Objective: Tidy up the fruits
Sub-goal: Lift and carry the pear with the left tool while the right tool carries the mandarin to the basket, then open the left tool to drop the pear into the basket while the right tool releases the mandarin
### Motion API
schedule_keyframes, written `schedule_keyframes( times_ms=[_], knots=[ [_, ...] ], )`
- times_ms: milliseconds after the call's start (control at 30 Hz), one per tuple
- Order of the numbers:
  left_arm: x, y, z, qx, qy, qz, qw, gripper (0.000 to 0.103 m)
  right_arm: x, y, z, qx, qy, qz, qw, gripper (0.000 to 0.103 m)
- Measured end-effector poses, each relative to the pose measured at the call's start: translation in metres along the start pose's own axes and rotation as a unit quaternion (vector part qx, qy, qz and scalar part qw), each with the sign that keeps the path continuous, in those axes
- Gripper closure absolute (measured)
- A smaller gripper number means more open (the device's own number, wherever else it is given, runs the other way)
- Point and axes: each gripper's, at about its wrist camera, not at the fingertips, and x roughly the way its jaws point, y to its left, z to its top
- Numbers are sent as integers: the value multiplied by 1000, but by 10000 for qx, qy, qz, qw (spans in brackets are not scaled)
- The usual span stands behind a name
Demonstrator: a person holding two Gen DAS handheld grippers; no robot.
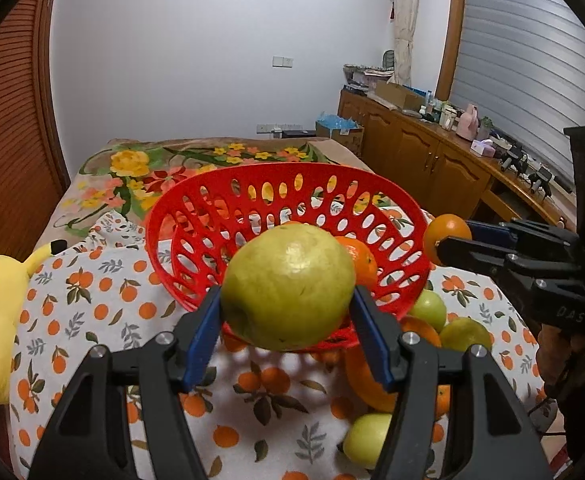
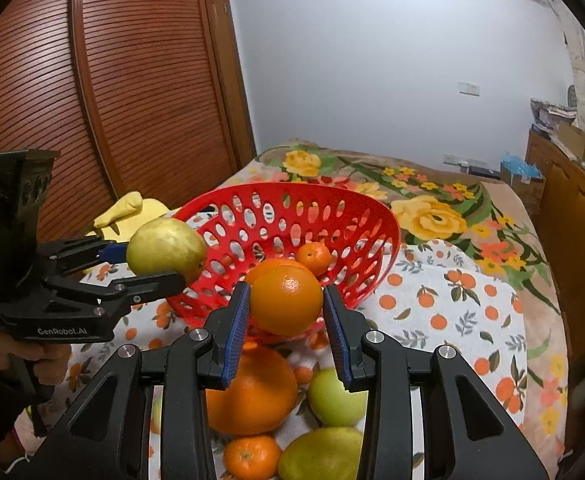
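The left gripper (image 1: 286, 316) is clamped on a green pear-like fruit (image 1: 288, 286), its long axis lying roughly across the jaws; the right gripper (image 2: 286, 312) is clenched on an orange (image 2: 286, 300), round with no axis to speak of. Both fruits hang just short of the near rim of the red basket (image 2: 356, 208), which lies straight ahead and tilts its mouth toward the grippers, so either load likely only needs carrying forward. The right hand looks slightly nearer. Loose fruit lies on the cloth (image 2: 452, 312) below.
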Motion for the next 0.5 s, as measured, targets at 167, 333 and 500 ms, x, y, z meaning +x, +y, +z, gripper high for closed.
schedule_keyframes(
  times_ms=[167, 333, 500],
  knots=[
    [12, 5, 1, -38, 100, 51, 9999, 40, 10, -3, 5, -45, 58, -1, 10000, 66],
    [15, 6, 1, -5, 118, 85, 9999, 40, 18, -4, 8, -83, 122, -24, 9999, 66],
    [17, 6, 2, 31, 136, 117, 9998, 40, 23, -3, 10, -139, 176, -65, 9997, 66]
  ],
)
